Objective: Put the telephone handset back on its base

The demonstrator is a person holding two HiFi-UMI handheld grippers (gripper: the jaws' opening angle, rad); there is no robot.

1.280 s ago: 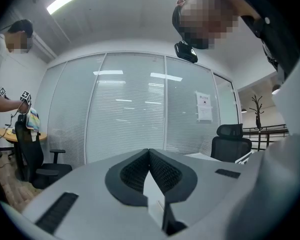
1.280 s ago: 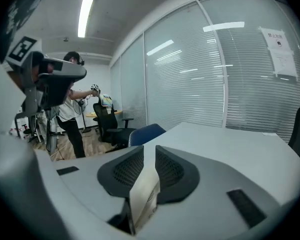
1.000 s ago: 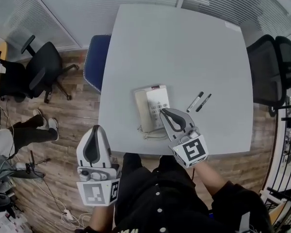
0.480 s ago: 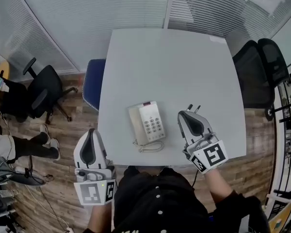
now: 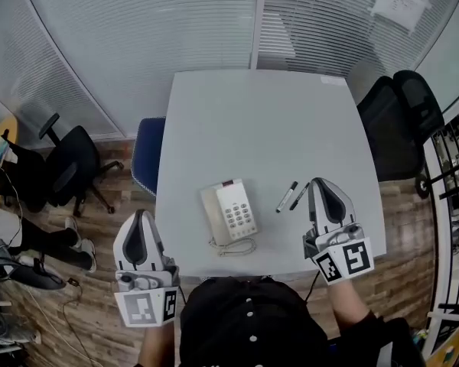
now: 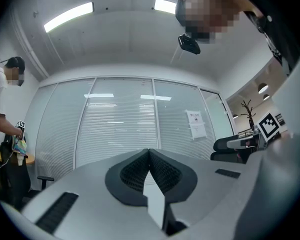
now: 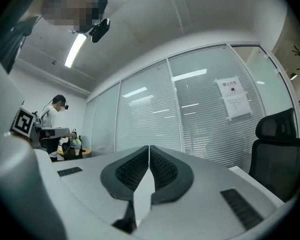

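A cream telephone (image 5: 229, 213) lies on the grey table (image 5: 260, 128) near its front edge, the handset resting on the base's left side and the coiled cord (image 5: 233, 246) looped in front. My right gripper (image 5: 324, 186) is raised to the right of the phone, above the table's right front part, shut and empty. My left gripper (image 5: 140, 219) hangs off the table's left front corner, over the wooden floor, shut with nothing in it. Both gripper views look level at the blinds; the left gripper (image 6: 149, 151) and right gripper (image 7: 149, 148) show jaws pressed together.
Two black markers (image 5: 293, 196) lie on the table just left of my right gripper. A blue chair (image 5: 148, 151) stands at the table's left edge, black office chairs (image 5: 394, 121) at the right and far left (image 5: 65, 163). A person (image 7: 52, 115) stands in the background.
My right gripper has lifted off the phone and swung right, past the markers. The left gripper rose slightly. The head view has pulled back, showing more of the room.
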